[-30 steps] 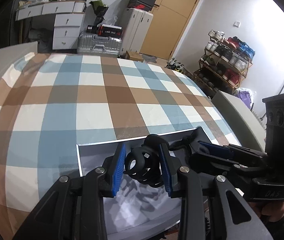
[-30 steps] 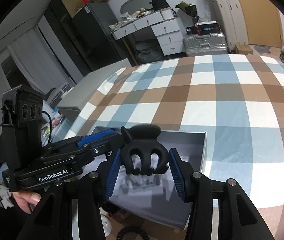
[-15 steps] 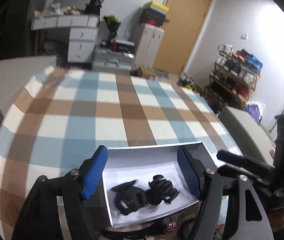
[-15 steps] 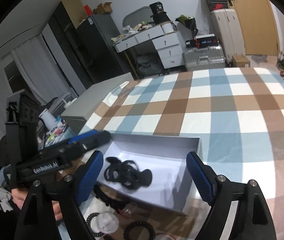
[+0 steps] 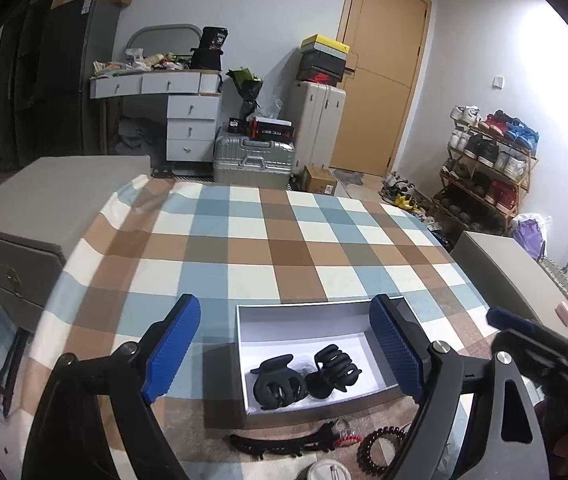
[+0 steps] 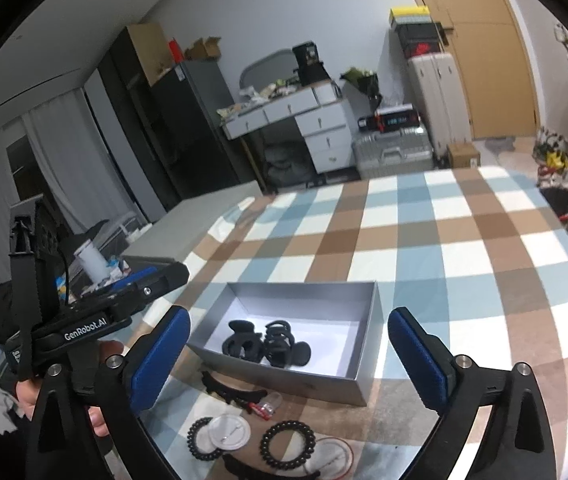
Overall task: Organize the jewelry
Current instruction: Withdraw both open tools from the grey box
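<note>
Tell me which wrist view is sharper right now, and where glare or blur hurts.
Left wrist view: crisp on the two black claw clips in the white cardboard box; glare whitens the upper-right wall. Right wrist view: softer, the checked blue-and-brown tablecloth smeared at right, clips still legible.

Even indoor light, white glare upper right, fisheye-bent dark corners, slight blur.

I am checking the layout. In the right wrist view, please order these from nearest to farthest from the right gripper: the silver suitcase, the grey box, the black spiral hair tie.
1. black spiral hair tie, on the cloth below the right gripper.
2. grey box, just beyond, holding two black claw clips.
3. silver suitcase, on the floor past the table.
</note>
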